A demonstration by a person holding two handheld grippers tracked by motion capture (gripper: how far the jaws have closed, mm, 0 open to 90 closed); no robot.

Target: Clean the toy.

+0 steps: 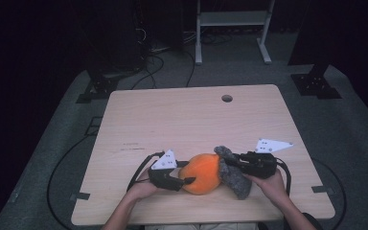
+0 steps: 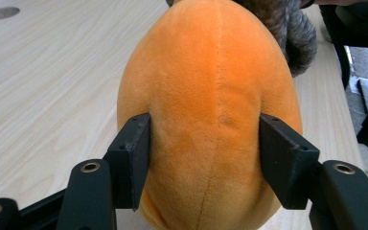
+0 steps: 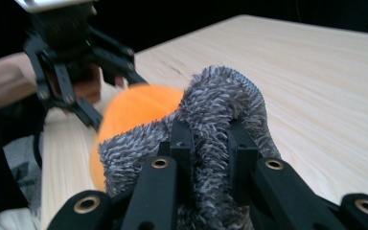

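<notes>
Near the front edge of the wooden table, an orange plush body lying on its side, long axis running left to right, with a grey furry cap at its right end. Left gripper pinching the orange body across its width near the left end; pads pressed into the fabric on both flanks, seam running up between them. Right gripper clamped hard on a fold of the grey fur, jaws drawn almost together with the pile bunched up between them (a thin pinch, not a full grasp of the cap). Two tools facing each other along the toy's long axis, orange to the left, grey to the right, each hand nearer its own end. Judged from this: an outward pull along that axis seems the coming move, grey cap drawn rightward off the orange body while the left holds it back. Whether the cap sits loosely over the end or is sewn on cannot be told. No containers on the table; just a round cable hole near the far edge.
</notes>
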